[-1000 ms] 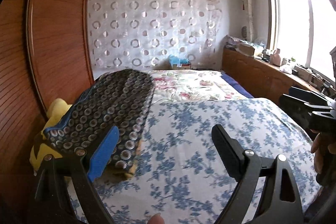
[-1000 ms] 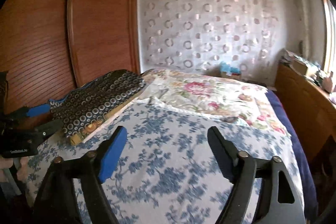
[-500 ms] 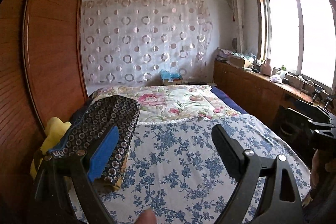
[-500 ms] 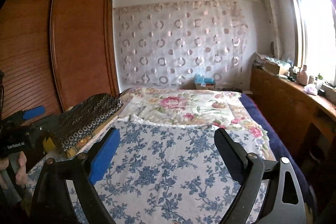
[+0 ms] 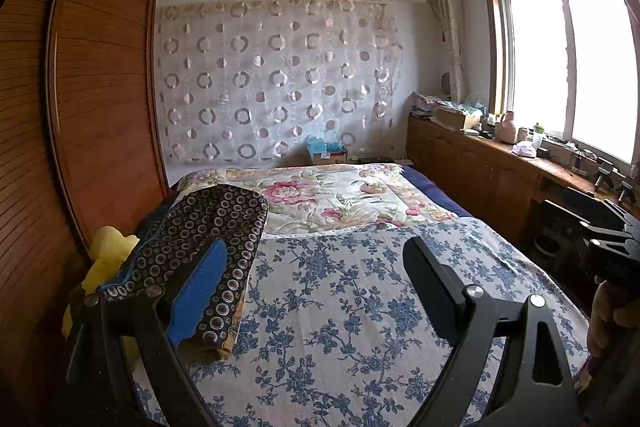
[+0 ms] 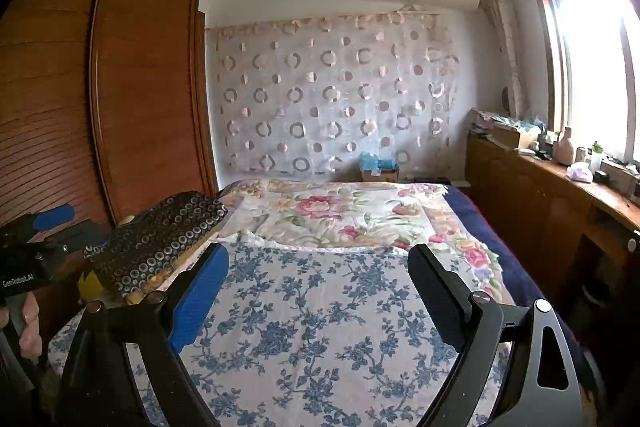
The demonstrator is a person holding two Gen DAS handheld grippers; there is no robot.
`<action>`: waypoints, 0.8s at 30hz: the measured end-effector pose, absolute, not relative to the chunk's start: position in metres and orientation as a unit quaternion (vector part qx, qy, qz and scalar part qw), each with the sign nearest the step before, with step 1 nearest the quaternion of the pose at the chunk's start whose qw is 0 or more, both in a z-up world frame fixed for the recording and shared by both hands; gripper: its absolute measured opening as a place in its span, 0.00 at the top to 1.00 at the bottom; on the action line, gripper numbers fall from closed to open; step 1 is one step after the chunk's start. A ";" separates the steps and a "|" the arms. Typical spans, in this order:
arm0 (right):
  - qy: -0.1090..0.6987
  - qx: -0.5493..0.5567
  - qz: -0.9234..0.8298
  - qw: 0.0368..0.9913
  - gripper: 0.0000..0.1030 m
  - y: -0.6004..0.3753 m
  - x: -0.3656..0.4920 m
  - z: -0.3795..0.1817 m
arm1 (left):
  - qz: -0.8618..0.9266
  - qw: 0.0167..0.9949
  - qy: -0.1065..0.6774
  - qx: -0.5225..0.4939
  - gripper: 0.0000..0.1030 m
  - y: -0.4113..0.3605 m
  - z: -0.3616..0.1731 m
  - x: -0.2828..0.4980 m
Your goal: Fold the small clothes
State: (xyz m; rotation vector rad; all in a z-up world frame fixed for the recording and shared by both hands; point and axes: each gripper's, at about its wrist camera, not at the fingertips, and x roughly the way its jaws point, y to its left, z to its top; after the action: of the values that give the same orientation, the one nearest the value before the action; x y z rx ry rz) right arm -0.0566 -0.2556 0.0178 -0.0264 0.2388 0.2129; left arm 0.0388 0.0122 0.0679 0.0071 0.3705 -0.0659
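A folded dark garment with a ring pattern (image 5: 208, 227) lies on the bed's left edge, on top of other folded cloth; it also shows in the right wrist view (image 6: 160, 247). A yellow cloth (image 5: 108, 255) sits beside it against the wardrobe. My left gripper (image 5: 316, 287) is open and empty, raised above the blue-flowered sheet (image 5: 360, 307), just right of the garment. My right gripper (image 6: 318, 291) is open and empty above the same sheet (image 6: 320, 327). Each gripper shows at the edge of the other's view.
A wooden wardrobe (image 5: 80, 107) lines the left side of the bed. A floral quilt (image 5: 332, 195) covers the far half. A low wooden cabinet (image 5: 480, 163) with clutter runs along the right wall under the window.
Both grippers have lifted and tilted upward, away from the bed, so more wall and ceiling show. Both stay open. The folded garment has not moved.
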 end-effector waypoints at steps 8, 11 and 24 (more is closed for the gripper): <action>0.119 -0.016 0.106 0.987 0.11 -0.265 -0.061 0.022 | -0.030 0.982 0.184 0.003 0.12 0.013 0.068 0.039; 0.119 -0.016 0.107 0.987 0.11 -0.268 -0.060 0.022 | -0.031 0.982 0.184 0.003 0.12 0.013 0.068 0.039; 0.121 -0.019 0.110 0.986 0.11 -0.272 -0.059 0.021 | -0.030 0.983 0.183 0.003 0.12 0.013 0.067 0.039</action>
State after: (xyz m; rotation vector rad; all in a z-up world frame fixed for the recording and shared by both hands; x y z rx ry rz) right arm -0.0594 -0.2724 0.0208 -0.0378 0.2423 0.2201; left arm 0.0388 0.0129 0.0667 0.0061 0.3687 -0.0605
